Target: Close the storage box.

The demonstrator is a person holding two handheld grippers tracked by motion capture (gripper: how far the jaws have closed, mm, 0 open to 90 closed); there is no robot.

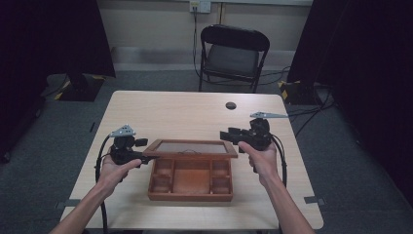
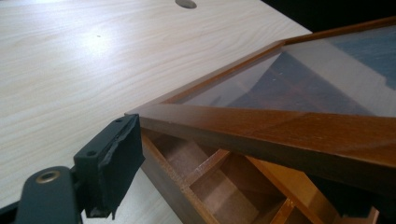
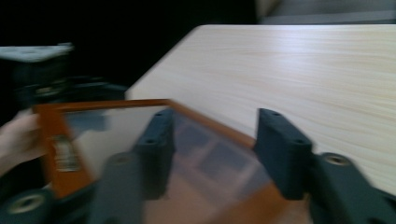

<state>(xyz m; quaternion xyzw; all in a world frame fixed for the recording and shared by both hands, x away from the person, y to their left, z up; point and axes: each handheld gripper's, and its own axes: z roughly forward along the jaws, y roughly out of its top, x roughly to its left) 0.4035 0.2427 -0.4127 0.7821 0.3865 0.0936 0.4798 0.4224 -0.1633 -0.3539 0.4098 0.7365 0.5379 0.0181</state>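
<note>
Hidden: the left gripper (image 1: 139,155)'s second jaw is covered by the glass-paned wooden lid (image 1: 191,147); its grip cannot be told.
Blurred: the right gripper (image 3: 215,154), jaws parted, empty.
Box: the brown compartmented wooden box (image 1: 190,181) is set at the table (image 1: 185,113)'s 6 o'clock edge.
Around: a black folding chair (image 1: 233,54) at 12 o'clock.

Left gripper (image 1: 141,157) at the wooden box's (image 1: 190,183) left side, jaws clamped on its raised lid's (image 1: 192,147) corner. Right gripper (image 1: 229,135) above the lid's right corner, jaws parted.
</note>
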